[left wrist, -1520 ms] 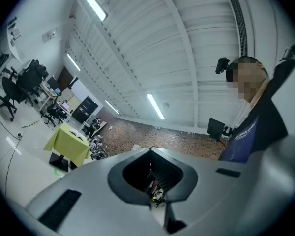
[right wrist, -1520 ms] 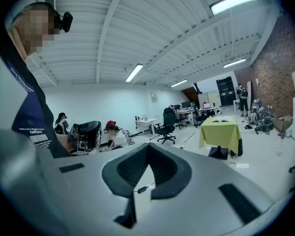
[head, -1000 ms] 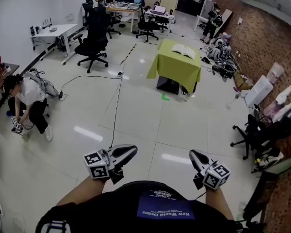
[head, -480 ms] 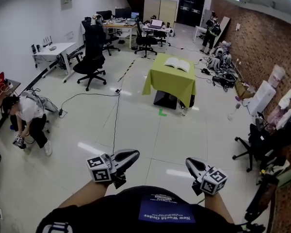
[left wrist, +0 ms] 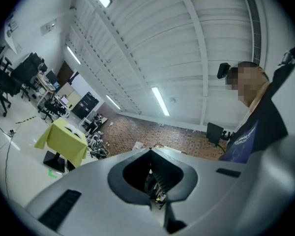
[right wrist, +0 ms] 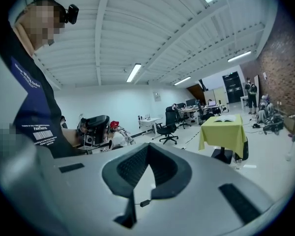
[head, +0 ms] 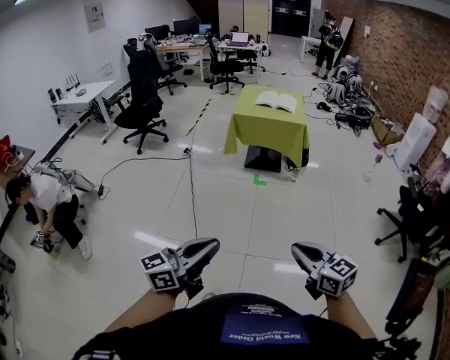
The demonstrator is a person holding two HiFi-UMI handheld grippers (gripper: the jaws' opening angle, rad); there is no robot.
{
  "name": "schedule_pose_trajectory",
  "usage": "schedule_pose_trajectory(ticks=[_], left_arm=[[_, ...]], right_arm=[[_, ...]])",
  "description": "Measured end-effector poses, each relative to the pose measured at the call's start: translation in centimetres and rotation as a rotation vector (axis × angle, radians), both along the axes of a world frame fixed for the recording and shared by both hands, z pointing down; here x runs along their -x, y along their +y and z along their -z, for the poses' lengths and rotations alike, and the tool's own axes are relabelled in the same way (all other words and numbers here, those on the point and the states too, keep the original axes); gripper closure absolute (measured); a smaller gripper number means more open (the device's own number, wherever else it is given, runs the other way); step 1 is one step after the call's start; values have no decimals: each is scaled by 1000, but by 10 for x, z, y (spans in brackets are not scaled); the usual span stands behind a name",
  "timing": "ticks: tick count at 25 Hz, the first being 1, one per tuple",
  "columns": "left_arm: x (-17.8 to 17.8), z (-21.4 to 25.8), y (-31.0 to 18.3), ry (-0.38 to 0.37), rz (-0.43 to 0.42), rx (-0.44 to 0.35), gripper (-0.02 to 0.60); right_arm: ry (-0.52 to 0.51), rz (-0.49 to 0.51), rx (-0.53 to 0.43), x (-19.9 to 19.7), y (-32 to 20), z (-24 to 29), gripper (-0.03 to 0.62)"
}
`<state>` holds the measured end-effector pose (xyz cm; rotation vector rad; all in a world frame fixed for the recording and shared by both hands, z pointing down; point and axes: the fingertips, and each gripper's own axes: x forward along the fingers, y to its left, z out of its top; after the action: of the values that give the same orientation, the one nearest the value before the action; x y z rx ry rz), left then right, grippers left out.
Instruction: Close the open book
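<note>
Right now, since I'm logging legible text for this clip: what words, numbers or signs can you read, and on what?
"New World Order": on the person's dark shirt, upside down in the head view; the smaller print above it is too small to read.
The wall notice: too small to read.
The open book on the green-covered table: pages too small to read.
Nothing else is legible.

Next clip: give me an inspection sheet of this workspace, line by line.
Surface: table under a green cloth, far across the floor.
Job's things: book lies open on the table.
Clutter: bags on the floor by the brick wall.
Grippers: left gripper and right gripper both shut, empty.
Cables: black cable runs along the floor.
Surroundings: office chair, desks, crouching person.
</note>
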<state>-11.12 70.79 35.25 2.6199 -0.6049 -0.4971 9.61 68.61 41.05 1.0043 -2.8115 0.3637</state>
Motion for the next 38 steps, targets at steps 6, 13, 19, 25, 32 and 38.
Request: schedule_pose_trajectory(ticks=[6,13,19,25,32,38], left_arm=[[48,6,-65,40,-49,-32,575],[101,14,-134,23,-110,-53,575],[113,3,-178,54,-118,-33,575],[101,-14,-222,36,-86,24,575],[45,19,-284,30,14,-16,575],[-23,27,-327,26,52,-15,575]], right_arm=[[25,-38,-56,50,-56,21,609],[-22,-107,-36,97,-109,35,609],[16,-116,2,109,-151,26,609],[-19,-69,7,101,-205,13,609],[-15,41,-17,47,-288,25,609],[7,111,-67,-6,-341,34,609]])
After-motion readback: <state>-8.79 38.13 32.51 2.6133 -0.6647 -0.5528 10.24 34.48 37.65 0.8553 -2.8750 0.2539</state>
